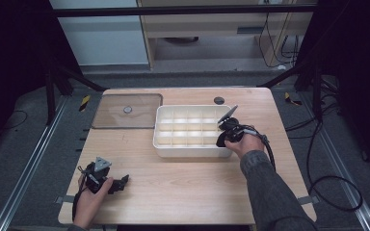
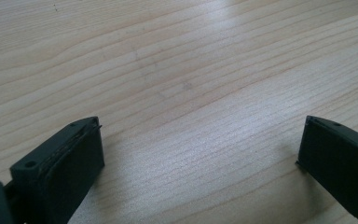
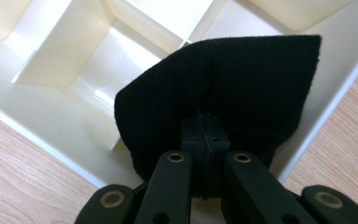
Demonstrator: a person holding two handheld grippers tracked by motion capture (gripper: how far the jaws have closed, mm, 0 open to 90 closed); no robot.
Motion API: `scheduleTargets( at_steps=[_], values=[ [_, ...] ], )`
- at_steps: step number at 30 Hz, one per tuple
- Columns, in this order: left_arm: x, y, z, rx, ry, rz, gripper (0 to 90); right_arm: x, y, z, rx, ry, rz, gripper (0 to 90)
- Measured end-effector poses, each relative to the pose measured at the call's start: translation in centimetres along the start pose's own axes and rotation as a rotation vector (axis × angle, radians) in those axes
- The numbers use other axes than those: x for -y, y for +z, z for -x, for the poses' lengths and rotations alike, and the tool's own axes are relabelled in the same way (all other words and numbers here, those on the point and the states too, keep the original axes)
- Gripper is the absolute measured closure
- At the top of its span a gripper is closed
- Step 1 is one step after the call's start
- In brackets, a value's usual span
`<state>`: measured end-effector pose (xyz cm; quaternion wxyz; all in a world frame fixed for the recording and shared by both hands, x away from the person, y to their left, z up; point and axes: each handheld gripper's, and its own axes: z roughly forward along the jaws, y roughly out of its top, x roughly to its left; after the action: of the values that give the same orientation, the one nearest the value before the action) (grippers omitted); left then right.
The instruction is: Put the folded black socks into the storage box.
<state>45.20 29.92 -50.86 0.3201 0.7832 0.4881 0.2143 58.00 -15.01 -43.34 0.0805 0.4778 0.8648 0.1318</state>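
A white divided box point(image 1: 191, 151) with several compartments stands mid-table. My right gripper point(image 1: 222, 138) hangs over its front right corner, shut on a piece of black cloth point(image 3: 223, 93). The cloth point(image 1: 220, 140) droops over the box's corner point(image 3: 65, 140) and hides the compartment beneath it. My left gripper point(image 1: 121, 183) rests low at the table's front left, open; its two black fingers point(image 2: 70, 163) stand wide apart over bare wood with nothing between them.
A clear flat lid point(image 1: 126, 110) with a round knob lies at the table's back left, beside the box. A small dark round disc point(image 1: 219, 100) sits behind the box. The light wooden tabletop point(image 1: 183, 187) stretches between my two hands.
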Motion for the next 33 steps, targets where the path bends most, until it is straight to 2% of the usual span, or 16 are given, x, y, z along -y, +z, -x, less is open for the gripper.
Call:
scheduleTargets(
  at_steps=[33],
  values=[
    [0.0,0.02,0.06,0.001,-0.002,0.003,0.0,0.08,0.75,0.19,-0.014,0.004,-0.024,90.0]
  ],
)
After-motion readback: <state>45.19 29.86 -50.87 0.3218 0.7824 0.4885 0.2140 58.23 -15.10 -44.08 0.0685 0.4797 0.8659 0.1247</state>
